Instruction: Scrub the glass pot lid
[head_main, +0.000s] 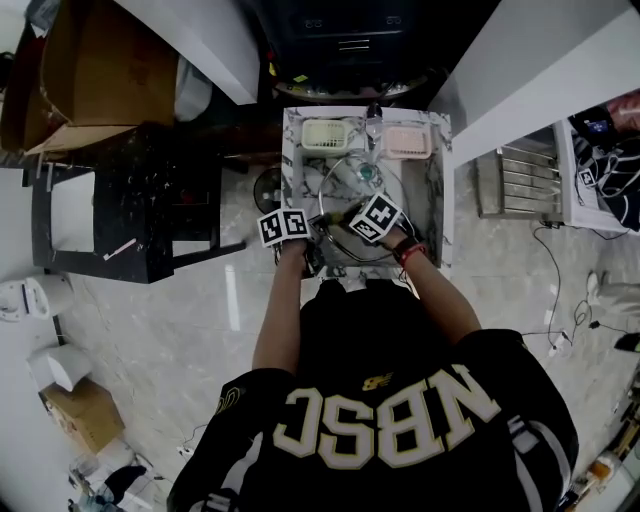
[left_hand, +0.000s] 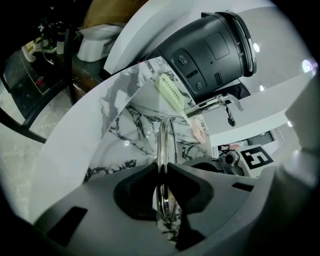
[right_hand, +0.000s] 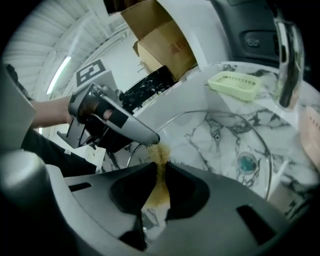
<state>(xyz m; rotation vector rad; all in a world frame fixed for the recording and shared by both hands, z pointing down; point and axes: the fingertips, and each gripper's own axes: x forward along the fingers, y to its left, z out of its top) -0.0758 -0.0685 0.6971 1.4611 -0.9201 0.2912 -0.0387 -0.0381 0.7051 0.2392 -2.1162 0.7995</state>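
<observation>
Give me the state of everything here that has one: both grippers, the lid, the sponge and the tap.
left gripper: shut on the glass lid's rim.
right gripper: shut on the yellow sponge.
glass lid: gripped at its rim, held in the sink.
yellow sponge: squeezed thin between the jaws.
tap: no water seen running.

A marble sink bears a green basket (and a pink basket).

shirt: black, cream lettering | wristband: red | left gripper: grey, black pads
</observation>
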